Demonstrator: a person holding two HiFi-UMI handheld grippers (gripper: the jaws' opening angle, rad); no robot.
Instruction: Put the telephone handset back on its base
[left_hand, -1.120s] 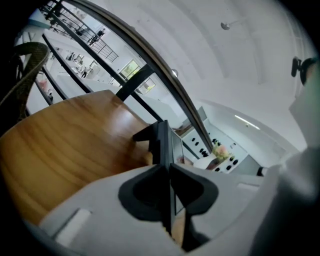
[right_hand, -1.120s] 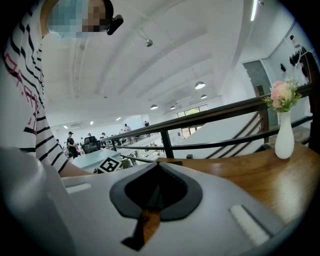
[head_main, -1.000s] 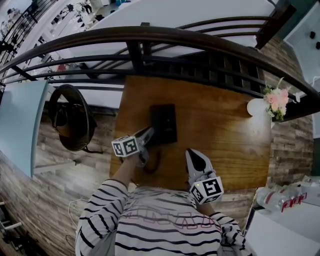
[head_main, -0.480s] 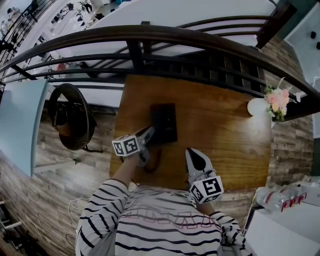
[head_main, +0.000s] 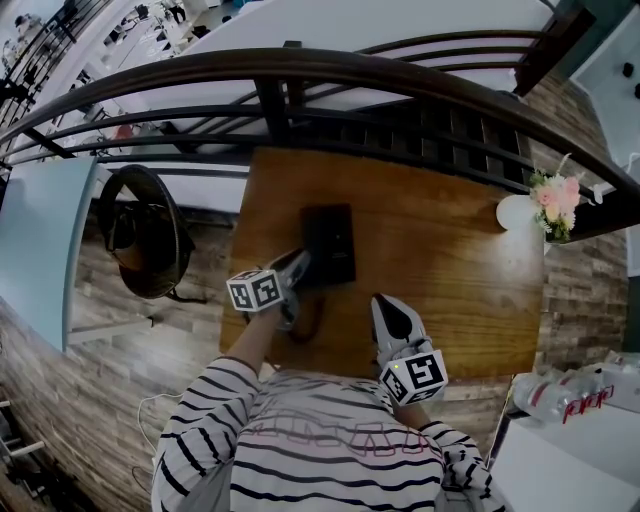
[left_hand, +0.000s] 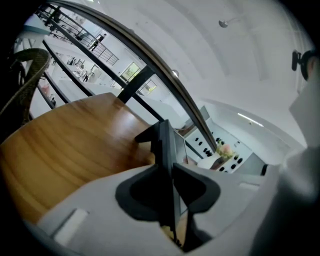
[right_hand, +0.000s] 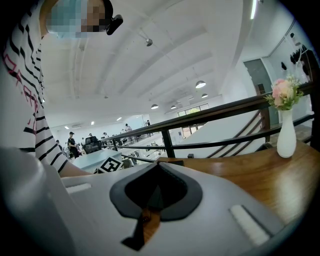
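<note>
The phone base (head_main: 338, 245) sits mid-counter (head_main: 450, 270), and the handset (head_main: 314, 245) appears to lie along its left side, so the return looks done or nearly so. The left tongs (head_main: 297, 265) reach in from the near edge to the handset's near end. Their jaws have just been opening, with the dark handset edge (left_hand: 165, 145) between them, apparently let go now that the base carries it. The cord (head_main: 303, 318) trails toward the near edge. The right tongs (head_main: 385, 305) hover by the near edge, clenched on nothing and clear of the work.
</note>
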